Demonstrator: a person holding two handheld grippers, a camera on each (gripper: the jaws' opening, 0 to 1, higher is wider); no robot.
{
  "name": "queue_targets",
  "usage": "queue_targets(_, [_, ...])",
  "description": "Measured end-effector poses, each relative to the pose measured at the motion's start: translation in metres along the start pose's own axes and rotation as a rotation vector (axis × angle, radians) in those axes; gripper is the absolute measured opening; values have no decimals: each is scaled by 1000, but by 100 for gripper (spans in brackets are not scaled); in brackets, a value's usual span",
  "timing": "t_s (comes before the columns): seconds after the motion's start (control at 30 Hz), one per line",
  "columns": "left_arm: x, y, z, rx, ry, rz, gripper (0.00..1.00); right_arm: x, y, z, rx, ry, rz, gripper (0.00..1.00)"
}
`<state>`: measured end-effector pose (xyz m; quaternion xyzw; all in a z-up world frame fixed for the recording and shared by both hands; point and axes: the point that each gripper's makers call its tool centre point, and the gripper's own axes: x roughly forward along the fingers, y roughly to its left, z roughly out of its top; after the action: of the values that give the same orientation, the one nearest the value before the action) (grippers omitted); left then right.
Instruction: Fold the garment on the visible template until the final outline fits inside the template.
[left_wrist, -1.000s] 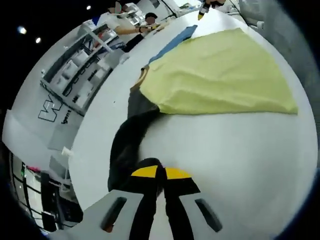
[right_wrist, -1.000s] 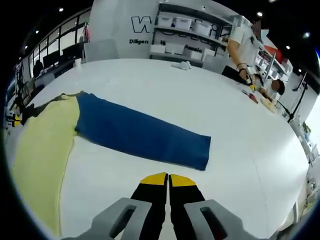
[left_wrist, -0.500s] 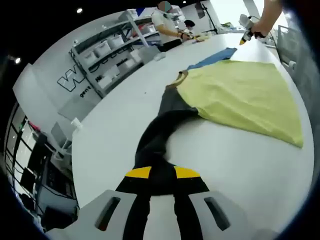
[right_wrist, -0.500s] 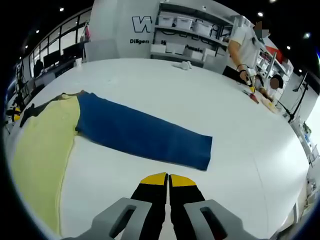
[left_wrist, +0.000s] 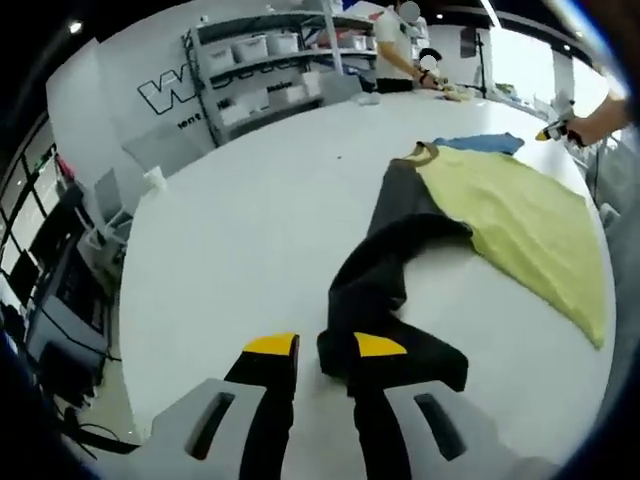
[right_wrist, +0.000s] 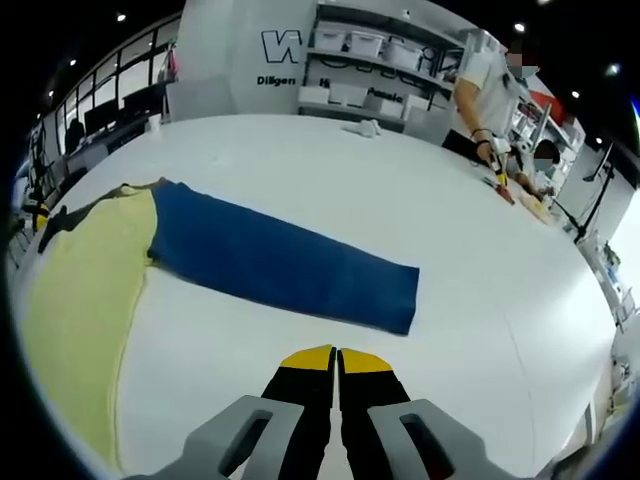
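Black sleeve (left_wrist: 385, 290) of the garment trails across the white worktop (left_wrist: 240, 210), its bunched end lying between the spread jaws of the left tool (left_wrist: 325, 345). The yellow-green body (left_wrist: 520, 215) lies flat further in beside the blue template (right_wrist: 285, 265). The right tool (right_wrist: 335, 360) hovers with jaws pressed together, near the template's long edge.

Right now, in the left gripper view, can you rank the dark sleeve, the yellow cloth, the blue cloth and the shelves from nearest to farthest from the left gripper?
1. dark sleeve: at the left gripper, its end between the jaws.
2. yellow cloth: to the right, past the sleeve.
3. blue cloth: beyond the yellow cloth's far edge.
4. shelves: by the back wall, off the white table.
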<state>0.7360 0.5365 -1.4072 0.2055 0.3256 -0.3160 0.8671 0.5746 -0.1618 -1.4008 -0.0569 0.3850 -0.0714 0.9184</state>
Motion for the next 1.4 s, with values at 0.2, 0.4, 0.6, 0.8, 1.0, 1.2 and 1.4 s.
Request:
queue_targets(0.2, [5, -8, -5, -32, 33, -41, 22, 0, -3, -3, 3, 5, -5, 0])
queue_targets(0.4, [0, -5, -4, -43, 32, -40, 6, -3, -5, -4, 4, 6, -10, 0])
queue_targets(0.6, [-10, -3, 8, -35, -7, -17, 5, -3, -4, -2, 2, 3, -7, 0])
queue_targets(0.8, [-35, 4, 40, 58, -89, 83, 5, -4, -3, 0, 3, -4, -5, 0])
queue_targets(1.0, [-55, -7, 69, 165, -160, 124, 5, -6, 0, 1, 2, -8, 1, 0])
queue_targets(1.2, [-56, -29, 64, 261, -148, 107, 5, -6, 2, 5, 0, -15, 6, 0])
queue_targets(1.4, [-47, -65, 27, 434, -65, 69, 5, -7, 3, 7, -4, -20, 8, 0])
